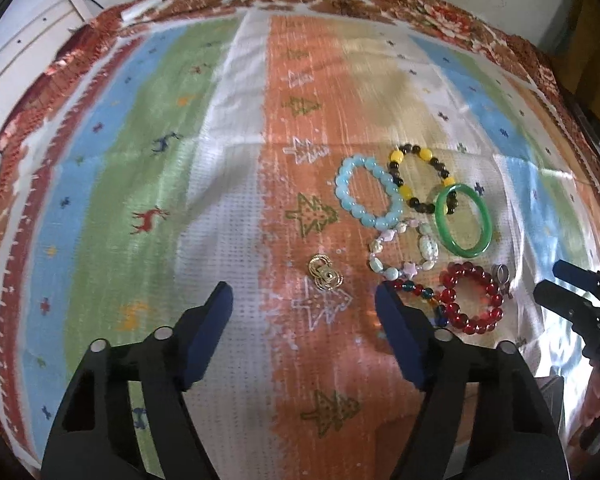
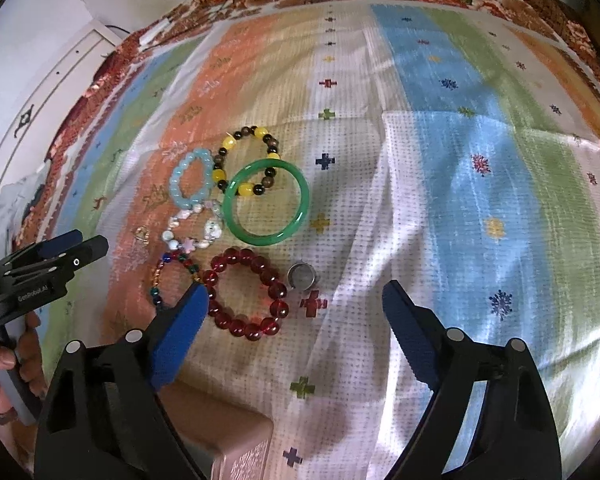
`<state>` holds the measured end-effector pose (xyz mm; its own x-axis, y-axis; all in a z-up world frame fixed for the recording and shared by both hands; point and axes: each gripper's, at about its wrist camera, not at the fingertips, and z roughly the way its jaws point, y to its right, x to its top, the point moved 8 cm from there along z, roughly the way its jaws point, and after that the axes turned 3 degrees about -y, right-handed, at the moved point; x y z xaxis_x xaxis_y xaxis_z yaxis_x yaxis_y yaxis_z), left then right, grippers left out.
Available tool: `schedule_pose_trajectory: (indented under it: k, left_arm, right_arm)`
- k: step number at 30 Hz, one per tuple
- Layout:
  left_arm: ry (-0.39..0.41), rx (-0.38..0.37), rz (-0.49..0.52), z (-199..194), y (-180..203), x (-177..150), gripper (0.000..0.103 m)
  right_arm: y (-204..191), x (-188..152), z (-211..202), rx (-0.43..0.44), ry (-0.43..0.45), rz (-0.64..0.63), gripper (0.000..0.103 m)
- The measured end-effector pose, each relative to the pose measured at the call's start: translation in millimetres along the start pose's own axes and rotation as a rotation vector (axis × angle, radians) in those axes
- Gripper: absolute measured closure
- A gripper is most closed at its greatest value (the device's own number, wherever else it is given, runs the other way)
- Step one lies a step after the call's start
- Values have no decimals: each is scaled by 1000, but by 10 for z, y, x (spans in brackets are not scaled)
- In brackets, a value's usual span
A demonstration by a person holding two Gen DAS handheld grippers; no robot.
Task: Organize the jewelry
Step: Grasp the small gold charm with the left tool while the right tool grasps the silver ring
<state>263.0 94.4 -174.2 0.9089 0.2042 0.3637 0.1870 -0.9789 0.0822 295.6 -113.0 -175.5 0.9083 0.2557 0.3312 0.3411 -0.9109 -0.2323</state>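
Several pieces of jewelry lie on the striped cloth: a light blue bead bracelet (image 1: pixel 368 196) (image 2: pixel 191 179), a yellow-and-dark bead bracelet (image 1: pixel 422 178) (image 2: pixel 246 160), a green bangle (image 1: pixel 464 220) (image 2: pixel 266 202), a pastel stone bracelet (image 1: pixel 404 250) (image 2: pixel 194 226), a red bead bracelet (image 1: pixel 472 298) (image 2: pixel 246 294), a thin multicoloured bead bracelet (image 1: pixel 418 292) (image 2: pixel 172 276), a silver ring (image 1: pixel 502 274) (image 2: pixel 301 276) and a small gold piece (image 1: pixel 325 277) (image 2: pixel 141 234). My left gripper (image 1: pixel 304 300) is open above the cloth, just before the gold piece. My right gripper (image 2: pixel 296 300) is open near the red bracelet and ring.
A pinkish-brown box (image 2: pixel 224 432) sits at the near edge under my right gripper. The striped cloth (image 1: pixel 140 160) lies on a floral cover (image 1: pixel 440 12). A white cabinet (image 1: pixel 28 40) stands at the far left. My right gripper also shows in the left view (image 1: pixel 572 292).
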Motion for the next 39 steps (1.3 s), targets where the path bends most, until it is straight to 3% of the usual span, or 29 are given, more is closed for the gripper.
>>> schedule_pose_trajectory:
  k: [3,5,21,23,28,34,36,39]
  left_arm:
    - [-19,-2,12,100,31,14,41]
    - [-34,-20,7,168,42,28,47]
    - [-98,-43,-16,475,23,69,58]
    - [-94,-51,-12,477,22,74,60]
    - [-98,-57,-7,508,11,88,62]
    - [-102,-21,8,529,35,63,74]
    - [-106,-11,17,531,44,52,83]
    - [-107,6,27,545,39,43,87]
  right_arm:
    - [40,25,90,-5,-18,10,24]
    - [49,33,126,18,-25,20,35]
    - [107,101,406,33,-84,64,51]
    - [129,86,419,30,-94,71,59]
    - [163,68,473,10,-106,69,65]
    - [127,73,493,-10,-115,49,65]
    - [136,70,501,-30,-117,42,70]
    - [202,67,506,-39,-119,63,82]
